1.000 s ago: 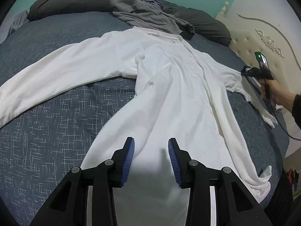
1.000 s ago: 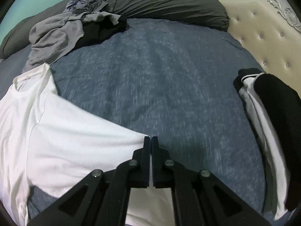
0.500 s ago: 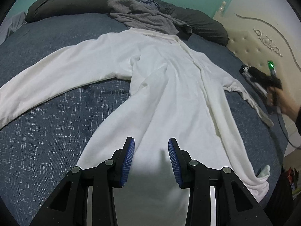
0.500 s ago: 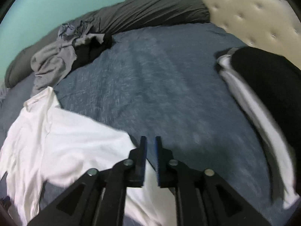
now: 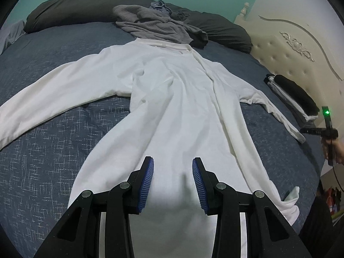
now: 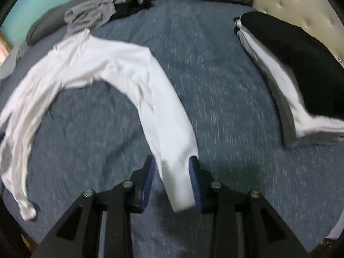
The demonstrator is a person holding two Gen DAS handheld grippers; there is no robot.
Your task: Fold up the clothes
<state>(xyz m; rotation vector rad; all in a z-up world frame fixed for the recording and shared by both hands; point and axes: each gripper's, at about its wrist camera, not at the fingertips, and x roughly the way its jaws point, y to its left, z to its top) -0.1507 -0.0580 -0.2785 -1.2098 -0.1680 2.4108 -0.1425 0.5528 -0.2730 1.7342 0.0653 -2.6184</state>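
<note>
Jaws of right gripper (image 6: pixel 171 169) spread, straddling white garment's (image 6: pixel 120 68) sleeve.

A long-sleeved white cotton shirt (image 5: pixel 172 99) lies flat on the dark blue speckled bed cover (image 5: pixel 43 150), with its sleeves spread out to both sides. Behind its collar sits a crumpled grey cloth pile (image 5: pixel 154 25), and behind that lie long dark grey pillows (image 5: pixel 86 8). To the right, near the padded cream headboard (image 5: pixel 290 49), rests a folded stack of black and white clothes (image 6: pixel 290 64).
</note>
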